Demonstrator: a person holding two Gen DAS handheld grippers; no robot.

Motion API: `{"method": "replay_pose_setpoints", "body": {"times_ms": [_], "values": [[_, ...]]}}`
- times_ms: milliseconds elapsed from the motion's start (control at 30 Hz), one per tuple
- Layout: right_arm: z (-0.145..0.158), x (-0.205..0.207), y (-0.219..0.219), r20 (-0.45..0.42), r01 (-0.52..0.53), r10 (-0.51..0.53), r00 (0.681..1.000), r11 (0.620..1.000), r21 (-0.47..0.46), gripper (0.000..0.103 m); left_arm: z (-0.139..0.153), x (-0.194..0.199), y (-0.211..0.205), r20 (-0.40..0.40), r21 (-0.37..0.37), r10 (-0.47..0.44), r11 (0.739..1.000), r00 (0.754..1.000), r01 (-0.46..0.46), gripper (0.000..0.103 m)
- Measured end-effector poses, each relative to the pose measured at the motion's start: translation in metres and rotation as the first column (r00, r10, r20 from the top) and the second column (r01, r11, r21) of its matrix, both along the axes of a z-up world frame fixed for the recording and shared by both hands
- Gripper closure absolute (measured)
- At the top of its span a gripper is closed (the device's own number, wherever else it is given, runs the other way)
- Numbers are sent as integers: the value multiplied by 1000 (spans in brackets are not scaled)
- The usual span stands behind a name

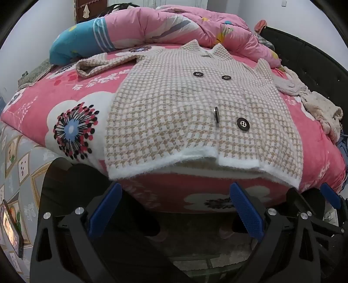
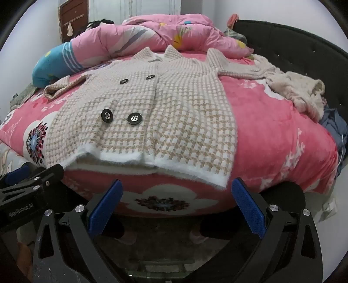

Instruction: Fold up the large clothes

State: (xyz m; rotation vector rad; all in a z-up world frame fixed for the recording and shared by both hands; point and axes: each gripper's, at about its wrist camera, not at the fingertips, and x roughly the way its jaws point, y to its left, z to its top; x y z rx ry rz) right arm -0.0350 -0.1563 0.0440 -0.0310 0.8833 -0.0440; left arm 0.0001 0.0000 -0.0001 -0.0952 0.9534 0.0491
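White walls (image 2: 217,8) surround a bed (image 2: 271,135) with black tufted headboard (image 2: 282,45).

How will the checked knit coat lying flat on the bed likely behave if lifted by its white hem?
The checked knit coat will probably drape and sag: its white hem already curls where it lies. The thick fuzzy knit looks fairly heavy for clothing. The loose sleeve would likely trail behind.

A fuzzy, matt knit is seen in the beige-and-white houndstooth wool coat (image 1: 195,113), fastened with glossy black buttons (image 1: 243,124). A plush pink floral blanket (image 2: 271,122) is laid beneath. Textured blue rubber pads (image 2: 250,209) are fitted on matt black plastic fingers.
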Motion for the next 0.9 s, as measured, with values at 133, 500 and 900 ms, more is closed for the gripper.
{"method": "replay_pose_setpoints", "body": {"times_ms": [133, 500, 900], "values": [[0, 0, -1, -2, 3, -3, 1000, 1000, -1, 7, 0, 0, 0, 0, -3, 1, 1000, 1000, -1, 5], [7, 3, 1, 0, 3, -3, 1000, 1000, -1, 7, 5, -1, -4, 12, -12, -4, 1000, 1000, 4, 5], [11, 4, 5, 14, -4, 4, 1000, 1000, -11, 7, 6, -2, 2, 18, -23, -4, 1000, 1000, 5, 5]]}}
